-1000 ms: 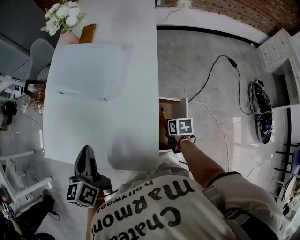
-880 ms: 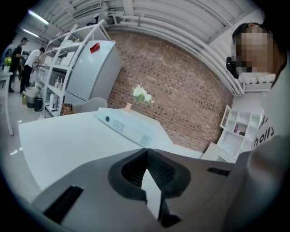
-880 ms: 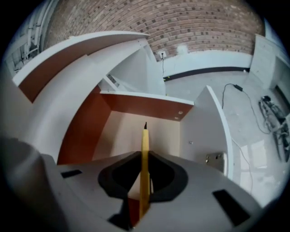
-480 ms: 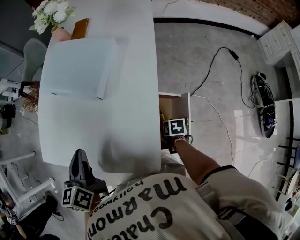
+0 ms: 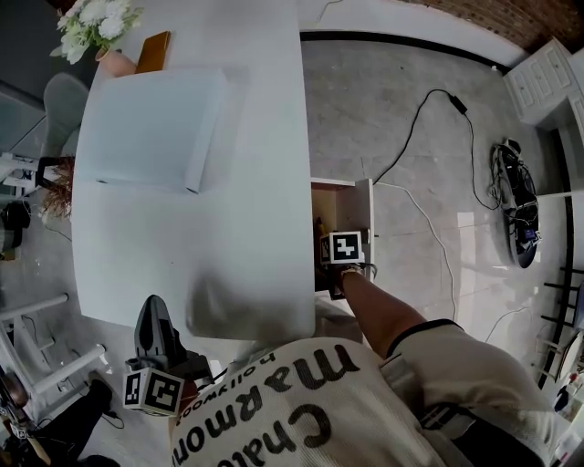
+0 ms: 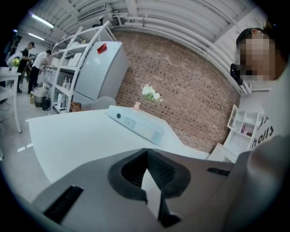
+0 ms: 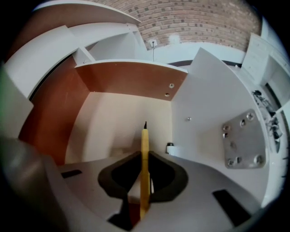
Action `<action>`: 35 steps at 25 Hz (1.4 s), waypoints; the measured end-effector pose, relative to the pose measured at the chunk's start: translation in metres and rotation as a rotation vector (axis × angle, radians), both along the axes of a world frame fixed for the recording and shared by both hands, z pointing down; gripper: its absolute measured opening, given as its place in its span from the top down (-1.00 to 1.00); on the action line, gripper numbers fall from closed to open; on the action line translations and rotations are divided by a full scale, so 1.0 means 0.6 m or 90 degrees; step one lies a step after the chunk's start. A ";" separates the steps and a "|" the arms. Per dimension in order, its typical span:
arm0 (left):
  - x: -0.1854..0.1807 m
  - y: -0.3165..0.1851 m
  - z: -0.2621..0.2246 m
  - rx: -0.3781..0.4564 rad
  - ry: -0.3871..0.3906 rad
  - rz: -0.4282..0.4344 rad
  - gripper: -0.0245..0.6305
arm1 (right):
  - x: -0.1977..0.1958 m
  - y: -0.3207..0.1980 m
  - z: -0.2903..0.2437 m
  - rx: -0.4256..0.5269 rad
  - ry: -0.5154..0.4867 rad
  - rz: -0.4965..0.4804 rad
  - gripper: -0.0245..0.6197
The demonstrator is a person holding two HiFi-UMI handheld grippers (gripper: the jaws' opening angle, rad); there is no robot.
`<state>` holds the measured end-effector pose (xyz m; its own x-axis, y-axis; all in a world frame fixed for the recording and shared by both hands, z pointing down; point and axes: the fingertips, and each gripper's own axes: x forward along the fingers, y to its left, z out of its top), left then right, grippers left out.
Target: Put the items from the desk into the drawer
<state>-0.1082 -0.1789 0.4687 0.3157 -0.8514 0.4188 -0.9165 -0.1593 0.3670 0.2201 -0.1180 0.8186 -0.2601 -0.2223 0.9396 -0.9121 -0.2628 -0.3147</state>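
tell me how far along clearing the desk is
Done: the drawer is open. In hand: the right gripper holds a yellow pencil inside it, not yet released. Left: the white binder and the orange flat item on the desk; the left gripper is shut and empty.

We see a yellow pencil [image 7: 144, 149] with a black tip. The right gripper [image 7: 144, 179] is grey and black, and its cube carries black-and-white squares. The drawer [image 7: 131, 84] is white with reddish-brown panels. The counter [image 5: 246, 182] is white, the binder [image 5: 151, 128] pale blue-grey, the flowers [image 5: 96, 23] white, and the brick wall [image 6: 181, 86] red-brown.
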 end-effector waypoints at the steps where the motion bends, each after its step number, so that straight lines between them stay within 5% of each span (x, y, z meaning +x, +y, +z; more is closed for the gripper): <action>1: -0.001 0.002 0.001 -0.001 0.000 -0.003 0.94 | 0.001 0.004 0.004 -0.005 0.000 -0.004 0.74; 13: 0.003 0.017 -0.002 0.003 -0.002 -0.026 0.94 | 0.036 -0.003 0.028 0.007 0.052 0.025 0.74; 23: 0.021 0.045 -0.036 0.002 -0.008 -0.044 0.94 | 0.030 0.036 0.008 -0.069 0.033 0.009 0.70; 35: 0.081 0.096 -0.128 0.049 0.042 -0.069 0.94 | 0.076 0.010 -0.151 0.028 -0.016 0.029 0.76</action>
<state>-0.0598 -0.1215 0.3921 0.2447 -0.9110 0.3319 -0.9042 -0.0908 0.4174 0.2657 -0.1122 0.7282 -0.2721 -0.2754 0.9220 -0.8912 -0.2893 -0.3494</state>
